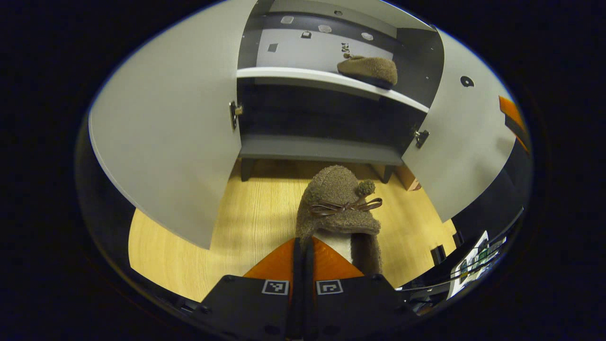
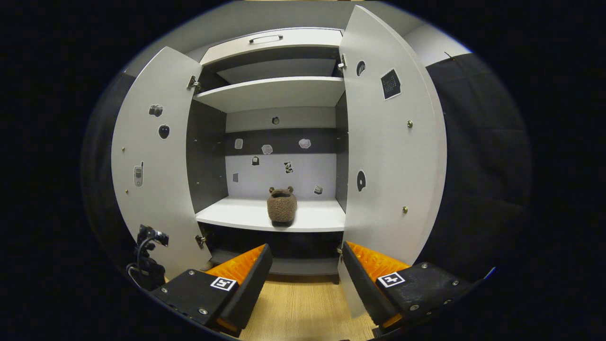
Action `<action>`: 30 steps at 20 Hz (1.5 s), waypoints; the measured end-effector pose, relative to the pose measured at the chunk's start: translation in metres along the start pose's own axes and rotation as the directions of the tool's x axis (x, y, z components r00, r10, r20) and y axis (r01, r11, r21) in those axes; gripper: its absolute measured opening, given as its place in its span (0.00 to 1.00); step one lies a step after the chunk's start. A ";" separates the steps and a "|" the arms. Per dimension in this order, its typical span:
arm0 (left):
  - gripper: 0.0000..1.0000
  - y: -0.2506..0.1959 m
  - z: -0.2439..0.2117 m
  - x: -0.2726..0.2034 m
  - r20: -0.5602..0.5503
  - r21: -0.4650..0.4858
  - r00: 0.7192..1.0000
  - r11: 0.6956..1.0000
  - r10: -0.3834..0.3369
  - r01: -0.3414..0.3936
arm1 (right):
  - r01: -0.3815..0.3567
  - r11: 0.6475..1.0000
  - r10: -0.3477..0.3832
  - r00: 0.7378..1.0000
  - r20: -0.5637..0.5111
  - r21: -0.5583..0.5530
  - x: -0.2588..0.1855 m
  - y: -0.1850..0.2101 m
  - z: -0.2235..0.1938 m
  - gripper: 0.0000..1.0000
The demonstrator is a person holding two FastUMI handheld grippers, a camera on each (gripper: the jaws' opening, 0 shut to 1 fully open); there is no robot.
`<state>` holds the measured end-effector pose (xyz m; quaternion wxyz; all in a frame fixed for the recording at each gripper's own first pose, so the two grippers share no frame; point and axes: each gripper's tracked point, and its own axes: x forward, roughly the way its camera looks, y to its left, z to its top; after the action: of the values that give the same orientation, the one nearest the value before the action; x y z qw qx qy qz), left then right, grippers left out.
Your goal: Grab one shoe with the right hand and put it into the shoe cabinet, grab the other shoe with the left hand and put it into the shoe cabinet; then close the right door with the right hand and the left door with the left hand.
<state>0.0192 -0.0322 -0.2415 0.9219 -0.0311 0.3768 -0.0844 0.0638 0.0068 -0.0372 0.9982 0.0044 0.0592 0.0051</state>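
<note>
- Clamping the heel edge of one brown fuzzy shoe point(image 1: 340, 203), my left gripper point(image 1: 303, 255) has its fingers pressed together on it; the shoe's toe points toward the shoe cabinet point(image 1: 326, 151), above the wooden floor point(image 1: 246, 222).
- My right gripper point(image 2: 303, 279) hangs in front of the cabinet with its fingers spread wide apart and nothing between them.
- The other shoe point(image 2: 282, 206) sits on the white middle shelf point(image 2: 236, 215), near the centre, with its opening facing the back wall.
- Both doors stand open: the left door point(image 2: 151, 170) and the right door point(image 2: 388, 156) swing outward to either side of the shelves.
- Small stickers dot the back panel point(image 2: 284, 166) and the doors' inner faces.
</note>
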 end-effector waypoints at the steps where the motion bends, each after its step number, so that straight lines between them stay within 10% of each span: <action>1: 0.07 -0.003 0.016 -0.008 0.024 -0.003 1.000 1.000 -0.001 0.001 | -0.006 1.000 0.006 1.000 0.005 0.000 -0.002 0.001 0.002 0.93; 16: 0.07 -0.016 0.265 -0.022 0.345 -0.014 0.938 1.000 0.026 -0.022 | 0.004 1.000 -0.004 0.999 0.054 0.010 -0.015 -0.009 0.025 0.93; 30: 0.07 0.013 0.384 0.102 0.304 -0.035 0.946 0.993 0.115 -0.110 | 0.011 0.999 -0.013 0.996 0.083 0.031 -0.010 -0.006 0.045 0.92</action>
<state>0.3615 -0.0401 -0.0392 0.9721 -0.0302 0.2316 -0.0228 0.0589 0.0004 0.0091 0.9997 0.0194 0.0175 -0.0019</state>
